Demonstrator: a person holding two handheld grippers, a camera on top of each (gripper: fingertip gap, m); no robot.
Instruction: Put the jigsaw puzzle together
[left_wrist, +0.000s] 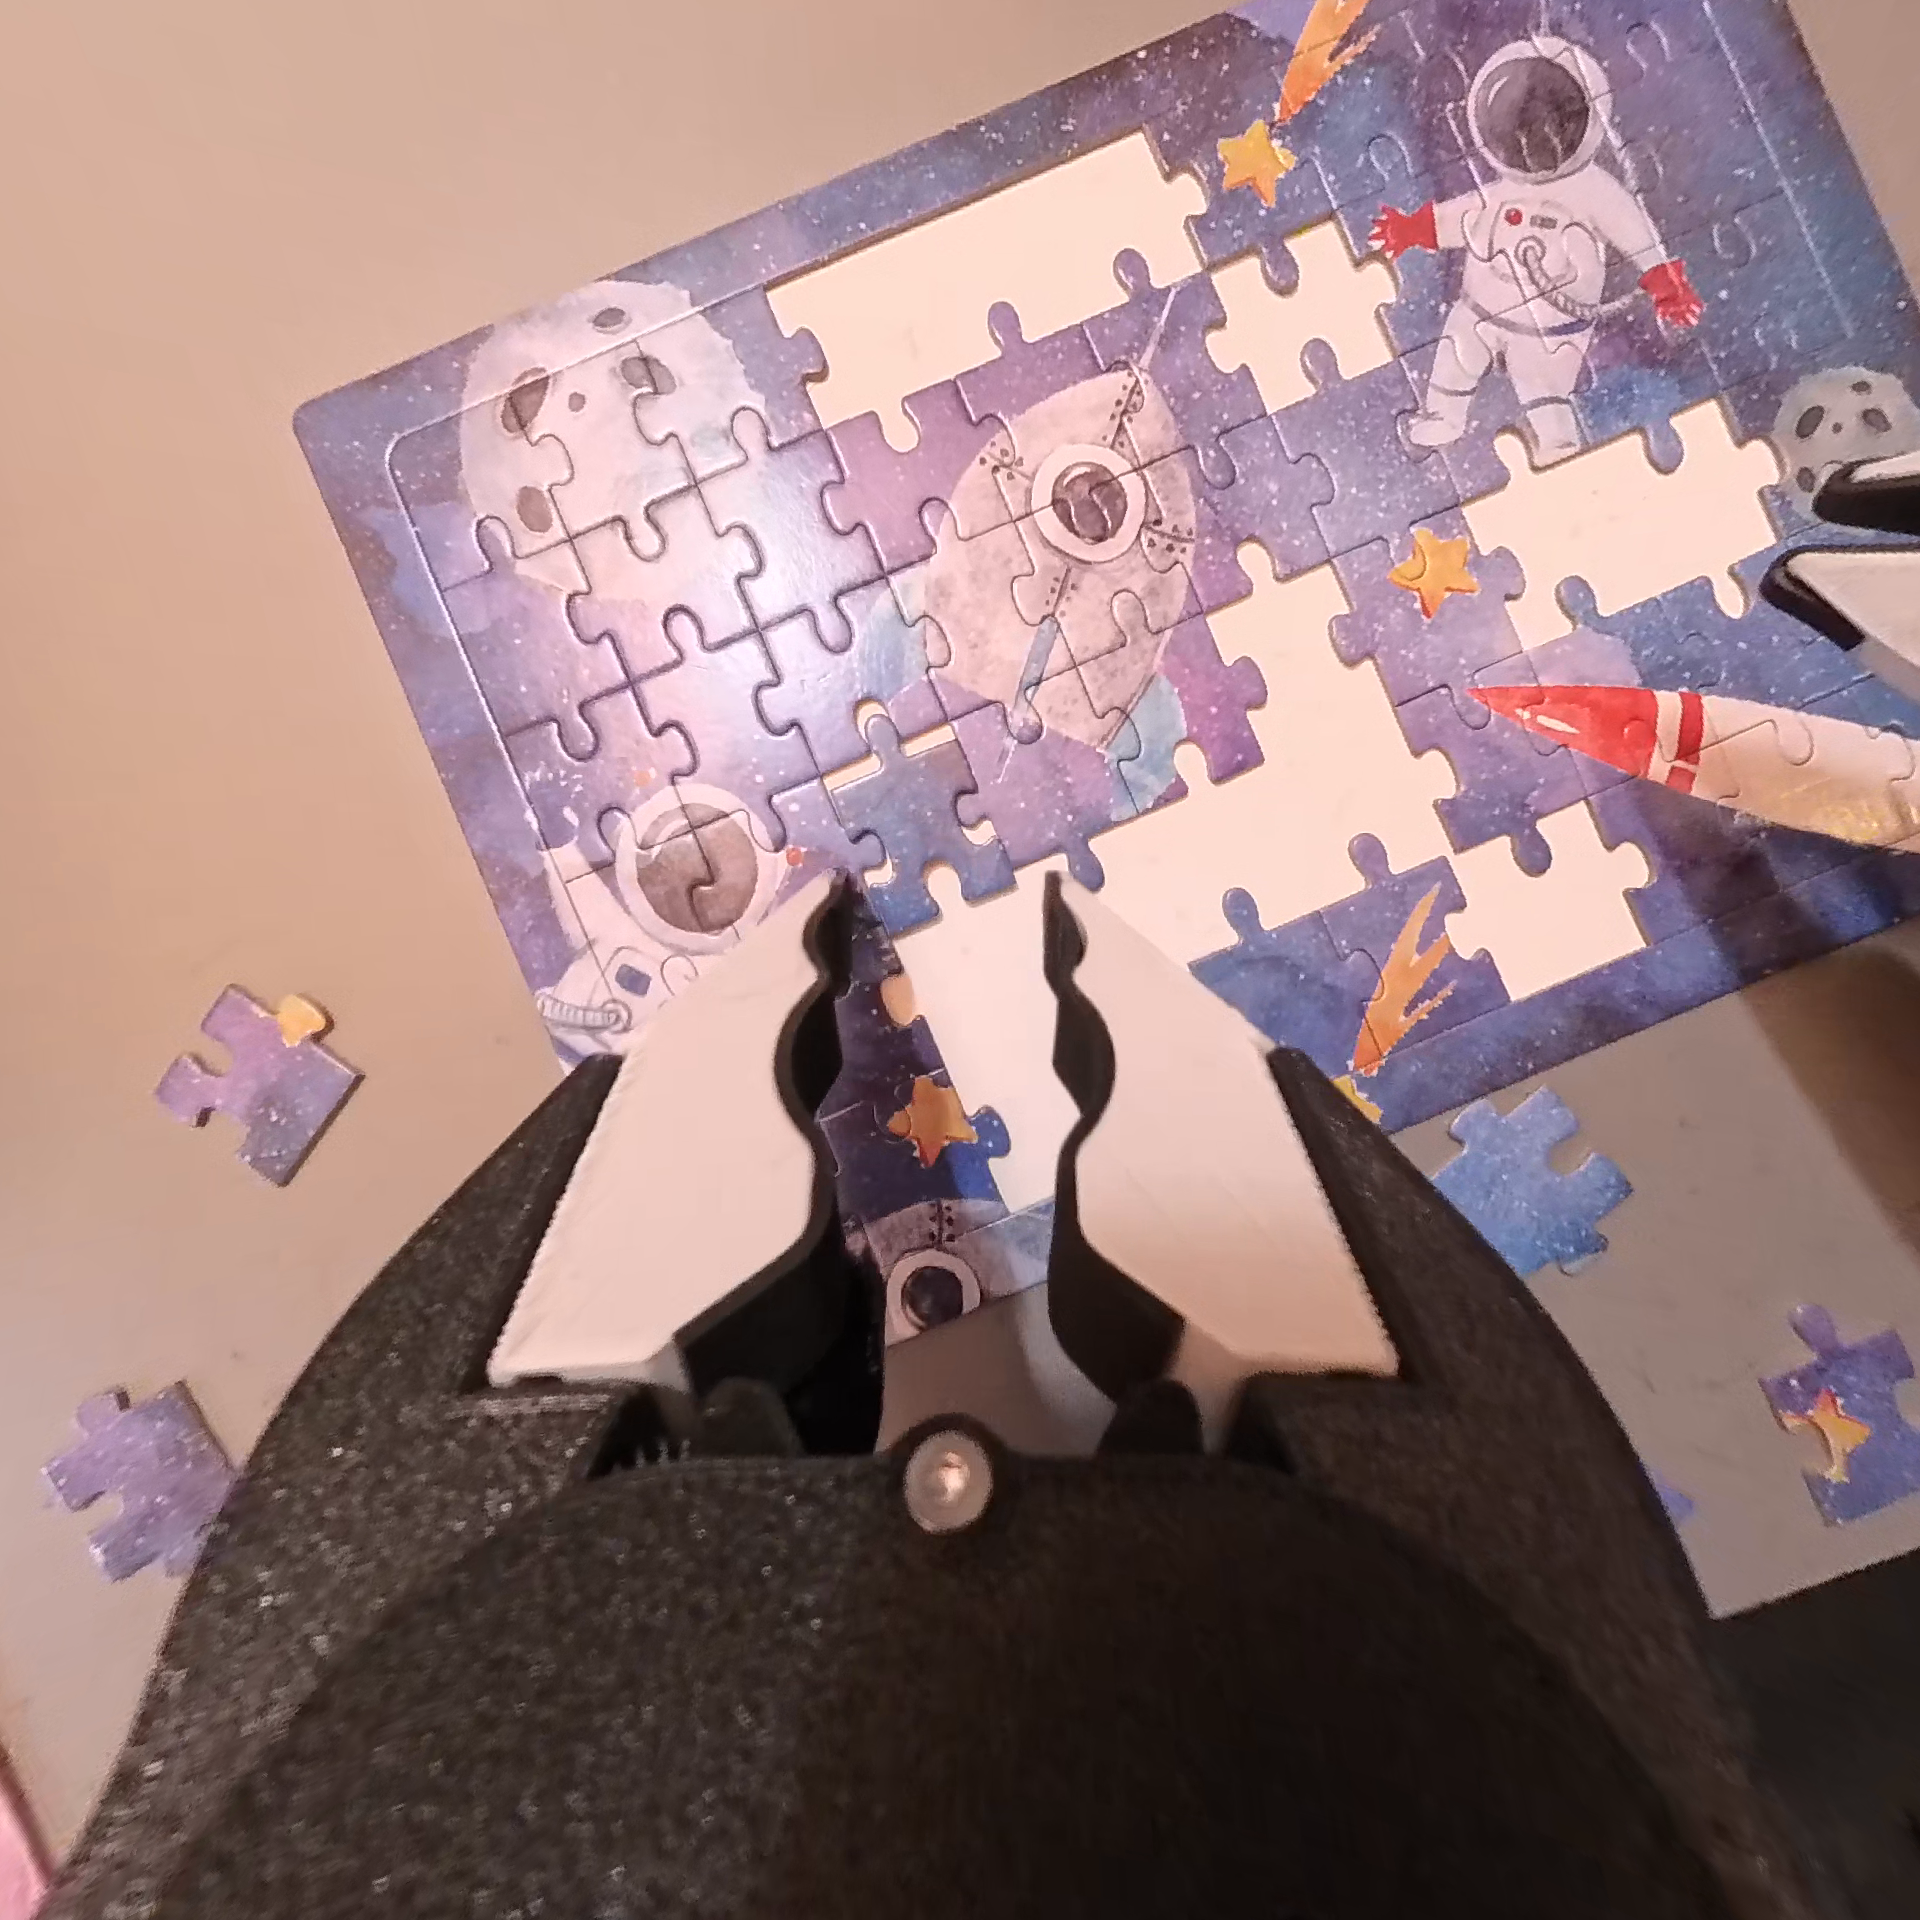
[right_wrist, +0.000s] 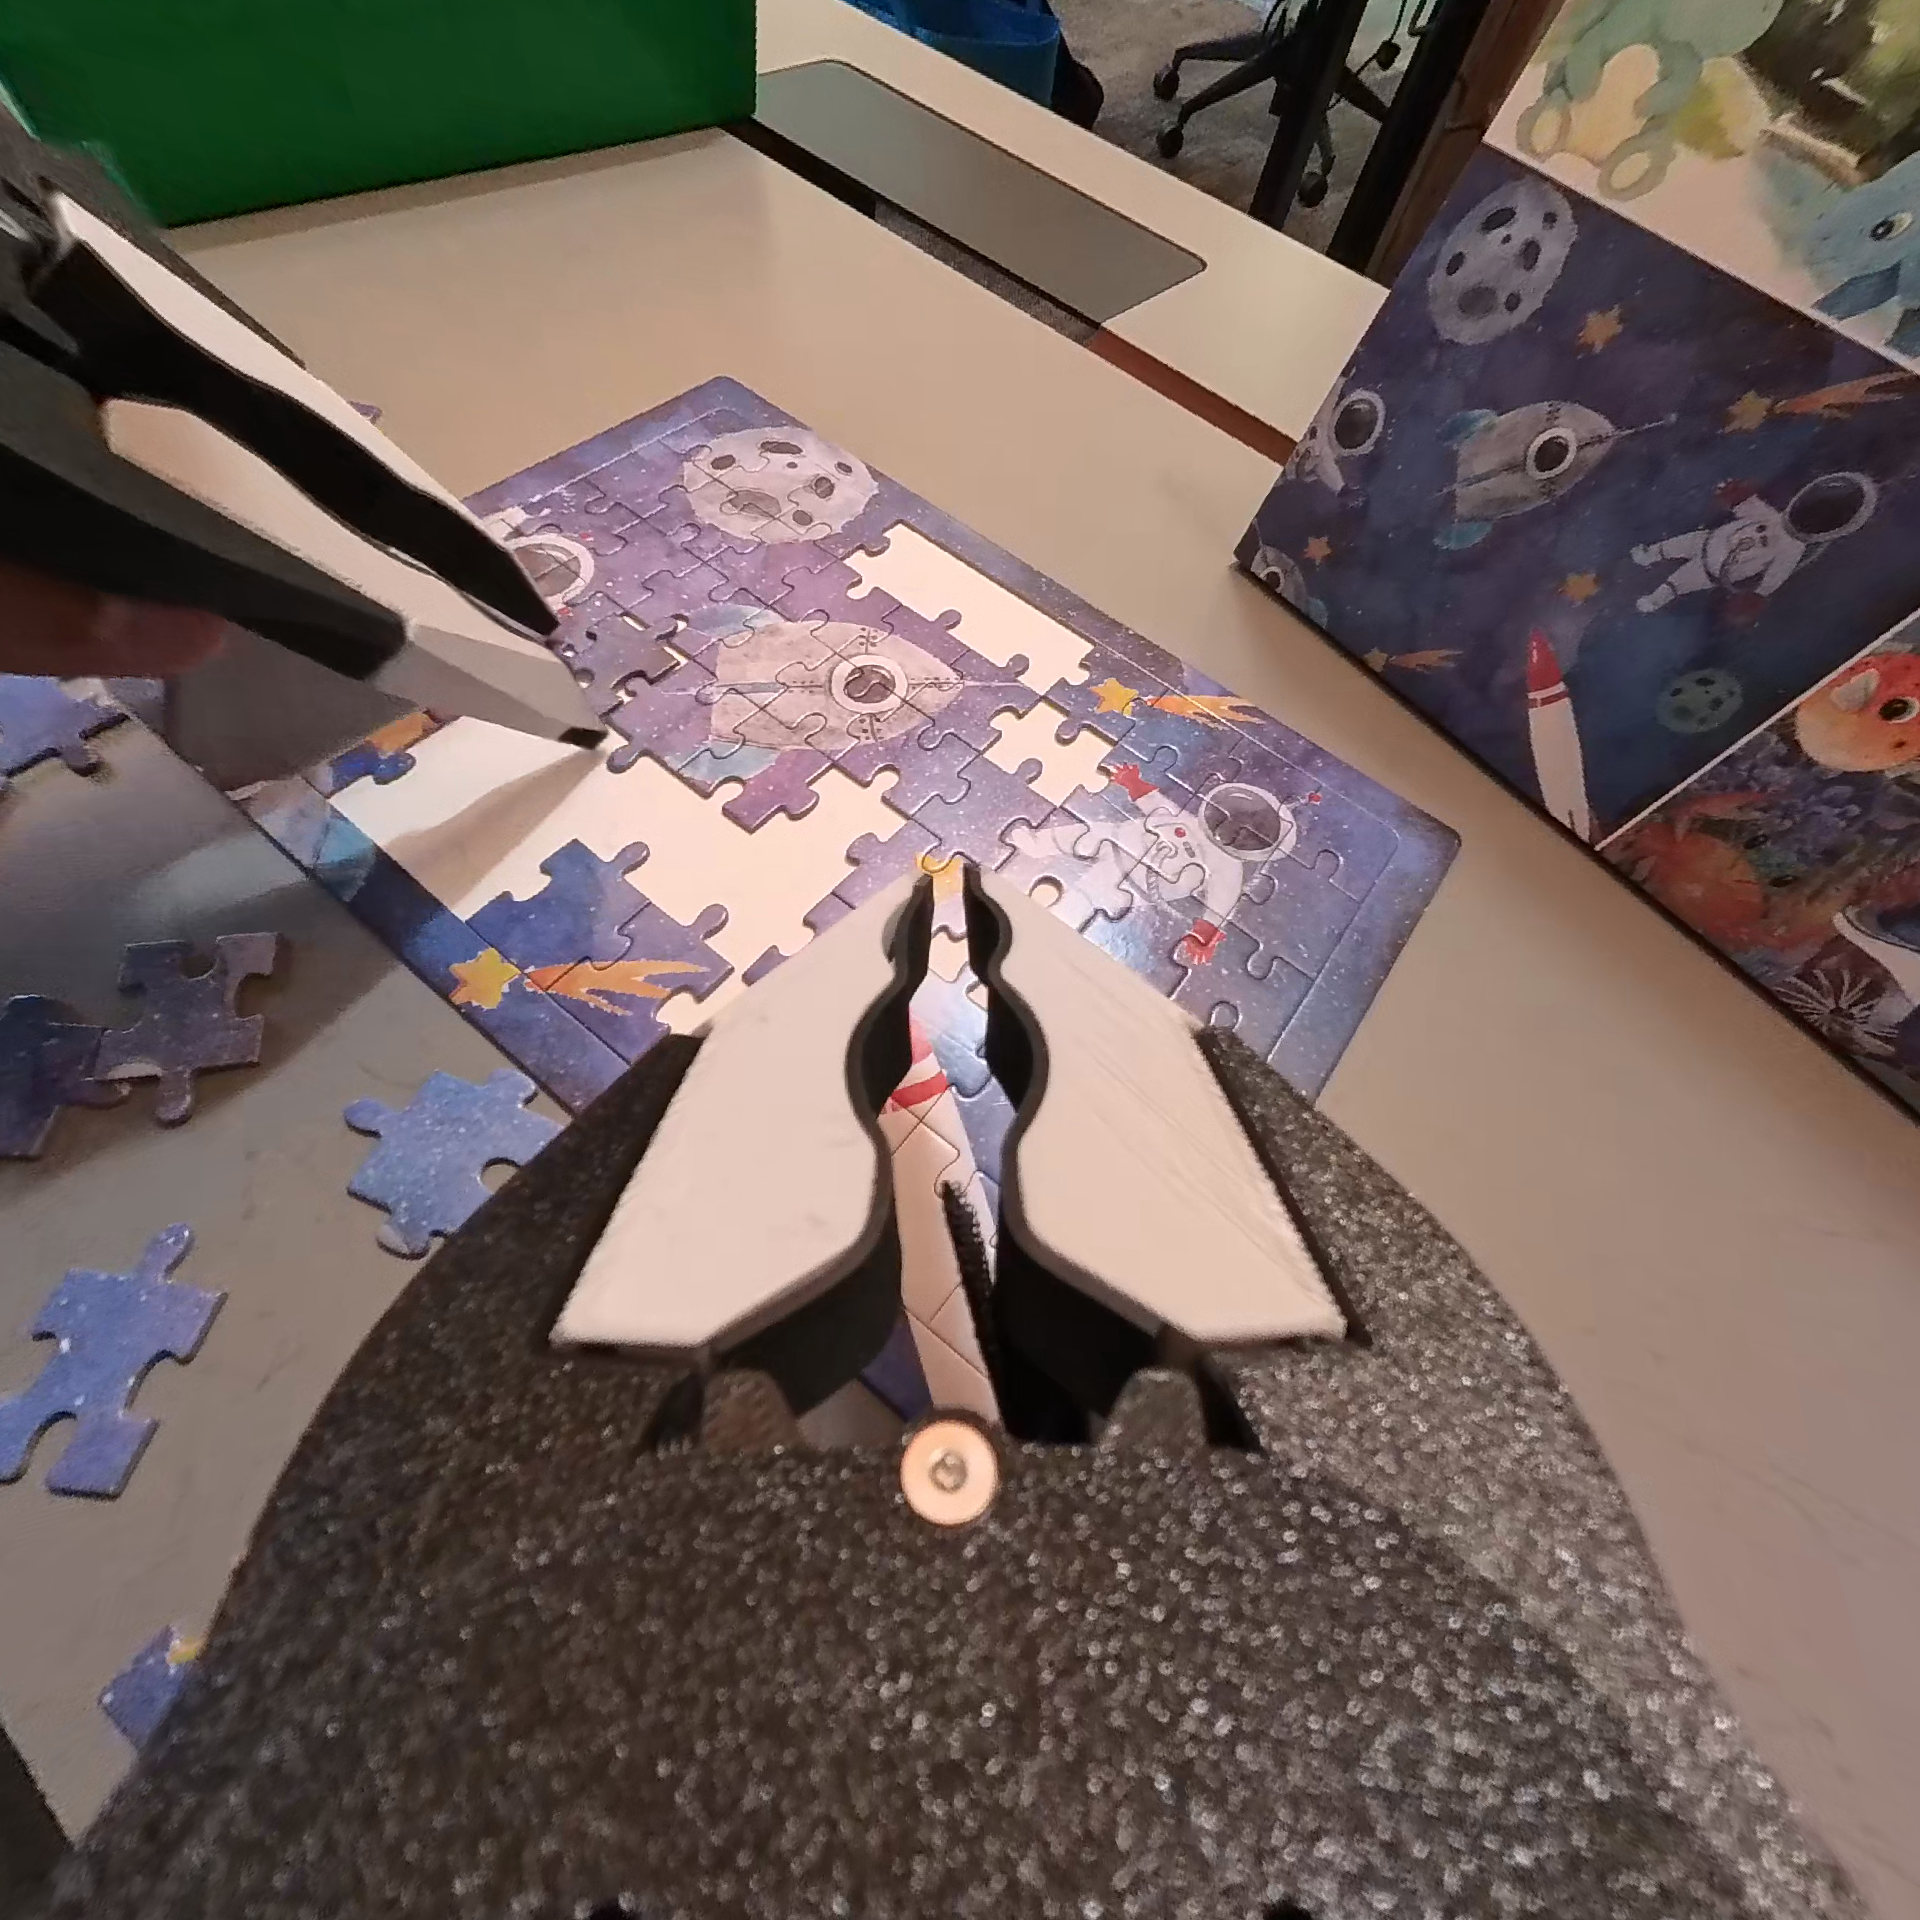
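Observation:
A space-themed jigsaw puzzle (left_wrist: 707, 582) lies in its tray on the beige table, partly filled, with several white empty slots (left_wrist: 1309, 727). It also shows in the right wrist view (right_wrist: 831, 665). My left gripper (left_wrist: 945, 894) is open and empty. Its tips stand at the near edge of a blue piece (left_wrist: 914, 810) that sits slightly askew among the fitted ones. The right wrist view shows the left gripper (right_wrist: 571, 681) coming in from the upper left beside that piece (right_wrist: 629, 649). My right gripper (right_wrist: 945, 883) hovers over the rocket picture, jaws closed to a narrow slit, holding nothing.
Loose pieces lie around the tray (left_wrist: 260, 1081) (left_wrist: 140, 1475) (left_wrist: 1527, 1184) (left_wrist: 1839, 1434) (right_wrist: 447, 1153) (right_wrist: 104, 1351). The puzzle box (right_wrist: 1558, 520) stands propped at the right. A green panel (right_wrist: 416, 94) stands behind the table. Office chairs stand farther back. From the left gripper's tips to the space-themed jigsaw puzzle (left_wrist: 707, 582) is close to 7 cm. Seen from the right wrist view (right_wrist: 722, 537) as well.

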